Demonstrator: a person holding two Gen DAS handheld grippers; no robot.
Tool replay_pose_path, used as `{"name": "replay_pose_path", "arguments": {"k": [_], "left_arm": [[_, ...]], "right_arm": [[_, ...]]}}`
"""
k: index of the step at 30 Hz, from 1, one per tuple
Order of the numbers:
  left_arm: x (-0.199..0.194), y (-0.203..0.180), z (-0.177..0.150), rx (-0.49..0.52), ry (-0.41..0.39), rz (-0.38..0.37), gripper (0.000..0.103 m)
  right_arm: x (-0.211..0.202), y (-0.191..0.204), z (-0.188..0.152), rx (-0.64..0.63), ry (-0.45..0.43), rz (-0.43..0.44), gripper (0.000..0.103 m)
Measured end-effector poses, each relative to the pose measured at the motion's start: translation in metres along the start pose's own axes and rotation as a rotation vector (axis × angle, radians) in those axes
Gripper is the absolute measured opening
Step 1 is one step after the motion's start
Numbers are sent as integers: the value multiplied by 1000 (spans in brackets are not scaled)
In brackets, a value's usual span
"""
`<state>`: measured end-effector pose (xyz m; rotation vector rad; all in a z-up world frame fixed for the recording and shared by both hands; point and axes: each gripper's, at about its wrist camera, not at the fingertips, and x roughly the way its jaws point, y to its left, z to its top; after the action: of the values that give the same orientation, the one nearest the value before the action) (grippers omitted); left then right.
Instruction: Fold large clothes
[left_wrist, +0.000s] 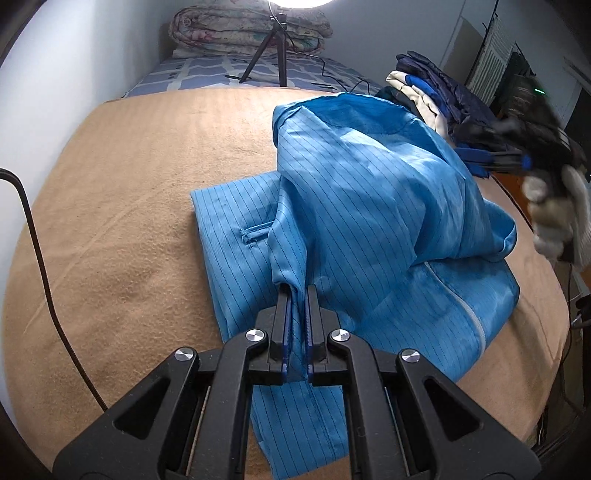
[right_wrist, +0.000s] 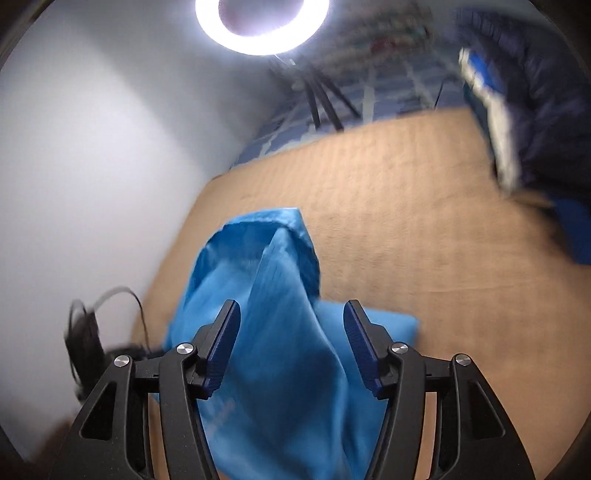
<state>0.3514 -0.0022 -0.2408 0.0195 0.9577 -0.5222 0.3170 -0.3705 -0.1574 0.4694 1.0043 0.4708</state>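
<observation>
A bright blue pinstriped jacket (left_wrist: 369, 206) with a white zipper lies partly folded on the tan blanket (left_wrist: 129, 206). My left gripper (left_wrist: 296, 291) is shut on a fold of the jacket's fabric and lifts it off the bed. My right gripper (left_wrist: 476, 162) shows blurred at the right of the left wrist view, beside the raised jacket. In the right wrist view my right gripper (right_wrist: 291, 314) is open, its fingers either side of a raised ridge of the blue jacket (right_wrist: 280, 332) without pinching it.
A stack of folded dark and white clothes (left_wrist: 432, 96) sits at the bed's far right. A rolled quilt (left_wrist: 251, 33) and a ring light tripod (left_wrist: 271, 51) stand at the far end. A black cable (left_wrist: 37, 236) runs along the left. A white wall (right_wrist: 92, 166) borders the bed.
</observation>
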Motion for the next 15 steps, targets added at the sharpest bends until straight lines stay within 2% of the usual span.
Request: {"name": "replay_pose_path", "arguments": {"k": [3,4,5,6,7,10,11,12,15], "left_arm": [[0,2,1,-10,1,-9,3],[0,2,1,-10,2,-11,3],[-1,3,2,-12,4,-13,3],[-2,4,3,-19,5,-15,3],[-4,5,4,-31,7,-20,3],[-21,15,6,-101,-25,-65,18],[-28,18,5,-124,-41,-80,29],[-38,23,5,-158,-65,-97,33],[-60,34,4,-214,-104,-120,35]], "right_arm": [[27,-2,9,52,28,5,58],[31,1,11,46,23,23,55],[33,6,12,32,19,45,37],[35,12,8,12,20,51,12],[35,22,6,-35,22,40,5],[20,54,-7,-199,-10,-28,3],[14,63,-11,-239,-25,-38,3],[8,69,-15,-266,-38,-37,3],[-24,98,-38,-392,-90,-42,3]]}}
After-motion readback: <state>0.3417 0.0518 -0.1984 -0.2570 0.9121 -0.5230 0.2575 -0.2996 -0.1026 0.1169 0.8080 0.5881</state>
